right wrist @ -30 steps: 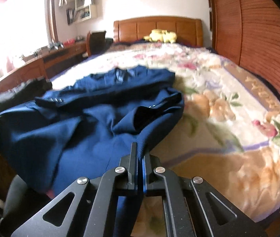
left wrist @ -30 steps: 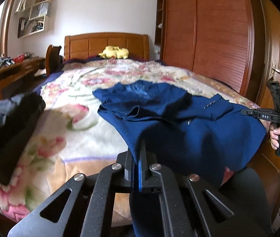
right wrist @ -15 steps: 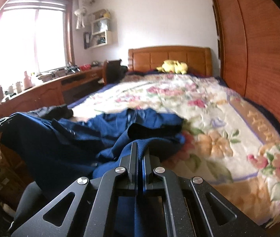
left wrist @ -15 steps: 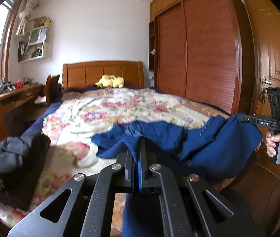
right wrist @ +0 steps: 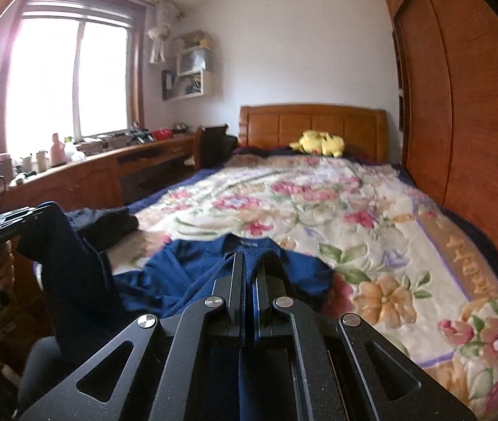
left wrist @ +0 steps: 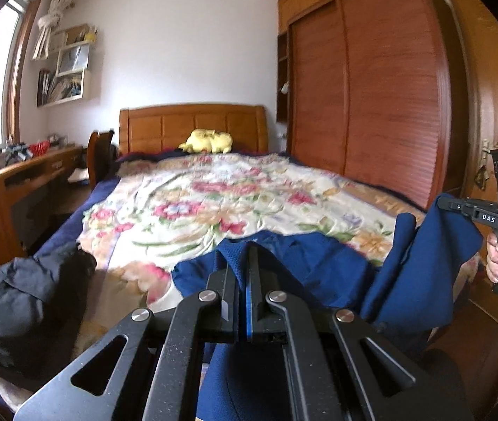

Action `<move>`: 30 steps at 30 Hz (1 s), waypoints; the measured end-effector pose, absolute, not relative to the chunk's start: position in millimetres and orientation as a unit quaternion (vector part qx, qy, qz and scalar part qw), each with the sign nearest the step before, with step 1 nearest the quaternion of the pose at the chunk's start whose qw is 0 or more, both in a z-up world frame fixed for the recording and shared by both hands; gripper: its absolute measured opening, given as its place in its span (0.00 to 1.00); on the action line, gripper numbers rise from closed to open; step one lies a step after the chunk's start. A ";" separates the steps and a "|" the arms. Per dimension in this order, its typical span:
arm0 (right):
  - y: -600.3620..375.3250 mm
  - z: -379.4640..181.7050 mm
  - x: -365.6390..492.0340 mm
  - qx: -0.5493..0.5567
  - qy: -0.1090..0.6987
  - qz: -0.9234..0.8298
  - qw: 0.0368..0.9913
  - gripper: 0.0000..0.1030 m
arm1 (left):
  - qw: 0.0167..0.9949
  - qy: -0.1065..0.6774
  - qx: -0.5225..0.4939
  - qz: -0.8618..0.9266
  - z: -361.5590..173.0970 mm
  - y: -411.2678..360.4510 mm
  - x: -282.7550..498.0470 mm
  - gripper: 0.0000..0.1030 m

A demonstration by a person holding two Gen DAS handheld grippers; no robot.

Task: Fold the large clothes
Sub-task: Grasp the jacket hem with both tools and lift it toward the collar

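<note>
While raised level, both hand-held grippers (left wrist: 243, 263) (right wrist: 250, 268) clamp garment (left wrist: 319, 266)

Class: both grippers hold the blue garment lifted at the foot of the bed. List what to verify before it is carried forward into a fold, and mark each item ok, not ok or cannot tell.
1. Left gripper shut on the blue garment: ok.
2. Right gripper shut on it: ok.
3. Cloth hangs level between the grippers: not ok, it sags in the middle.
4. Floral bedspread beyond the garment free of things: ok.
5. Black clothing apart from the garment: cannot tell.
6. Sleeves tucked in: cannot tell.
</note>
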State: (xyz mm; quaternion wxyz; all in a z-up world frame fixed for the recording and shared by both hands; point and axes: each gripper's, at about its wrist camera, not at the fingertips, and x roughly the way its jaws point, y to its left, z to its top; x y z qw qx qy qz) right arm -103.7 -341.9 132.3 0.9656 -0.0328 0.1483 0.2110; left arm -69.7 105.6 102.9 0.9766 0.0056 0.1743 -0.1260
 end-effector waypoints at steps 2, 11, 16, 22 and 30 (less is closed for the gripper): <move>-343.2 118.0 -82.5 -0.031 0.166 0.205 0.964 0.02 | 0.975 0.186 0.007 -0.120 92.2 106.1 -58.5 0.02; -345.0 69.0 22.9 -0.029 0.223 0.182 0.957 0.02 | 0.966 0.241 0.016 -0.091 62.2 110.9 26.5 0.02; -333.3 77.8 64.8 -0.043 0.218 0.181 0.958 0.02 | 0.965 0.252 0.012 -0.071 61.6 113.8 87.4 0.02; -330.1 86.8 118.0 -0.057 0.199 0.154 0.966 0.02 | 0.969 0.246 0.007 -0.025 60.0 122.6 147.2 0.02; -306.2 73.4 187.5 -0.071 0.195 0.095 0.974 0.02 | 0.972 0.236 0.005 -0.004 58.7 126.7 190.8 0.02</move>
